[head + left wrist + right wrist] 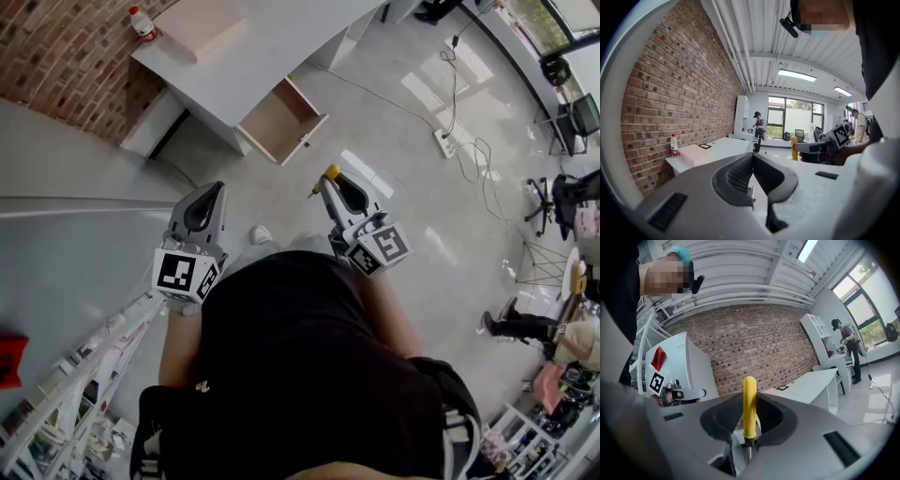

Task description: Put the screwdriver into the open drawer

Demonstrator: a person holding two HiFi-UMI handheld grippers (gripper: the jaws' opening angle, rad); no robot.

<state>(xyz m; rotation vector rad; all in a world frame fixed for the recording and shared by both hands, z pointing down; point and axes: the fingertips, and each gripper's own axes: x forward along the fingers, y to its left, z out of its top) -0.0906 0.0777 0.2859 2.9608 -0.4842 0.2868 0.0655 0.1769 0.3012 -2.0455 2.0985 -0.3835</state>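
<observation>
A screwdriver with a yellow handle [331, 172] sticks out of my right gripper [335, 185], which is shut on it. In the right gripper view the handle [749, 404] stands upright between the pads, its metal shaft pointing down. The open drawer [281, 120] hangs out of a white desk [253, 56] some way ahead of both grippers, and its inside looks bare. My left gripper [212, 193] is shut with nothing in it; its tips [752, 155] meet. Both grippers are held in front of the person's body, above the floor.
A water bottle [141, 21] and a flat box [202, 23] are on the desk by the brick wall [56, 47]. A power strip with cables [446, 141] lies on the floor to the right. Office chairs [562, 197] are farther right. Another person [759, 126] stands far off.
</observation>
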